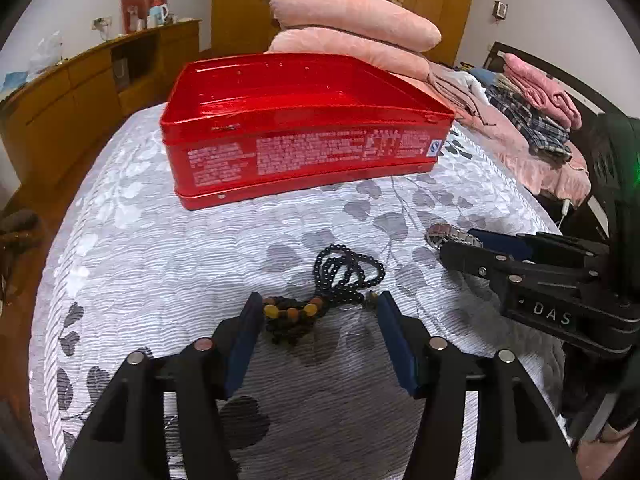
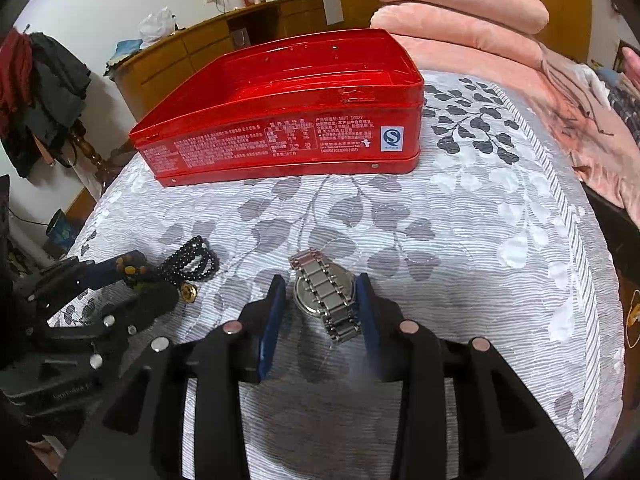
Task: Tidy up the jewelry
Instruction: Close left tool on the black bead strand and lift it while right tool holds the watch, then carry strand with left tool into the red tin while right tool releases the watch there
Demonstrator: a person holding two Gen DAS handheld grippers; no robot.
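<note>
A bed fills both views, spread with a grey-and-white leaf-patterned bedspread (image 1: 280, 232). Behind it stands a long wooden sideboard (image 1: 80, 80) against a pale wall, and pink pillows (image 1: 352, 20) are stacked at the bed's far end, with folded clothes (image 1: 532, 108) to the right. An open red tin (image 1: 296, 120), lidless and printed with white text, sits on the bedspread beyond the jewelry.

The left gripper (image 1: 318, 310) hangs low over the cover with its jaws well apart; a brown bead bracelet (image 1: 292, 314) with amber beads lies between them, near the left pad, neither pad pressing it. A black bead necklace (image 1: 352, 272) lies just beyond, touching the bracelet.

The right gripper (image 2: 322, 292) stands partly open around a steel wristwatch (image 2: 324, 296) lying face down on the bedspread; whether its pads touch the watch I cannot tell.
</note>
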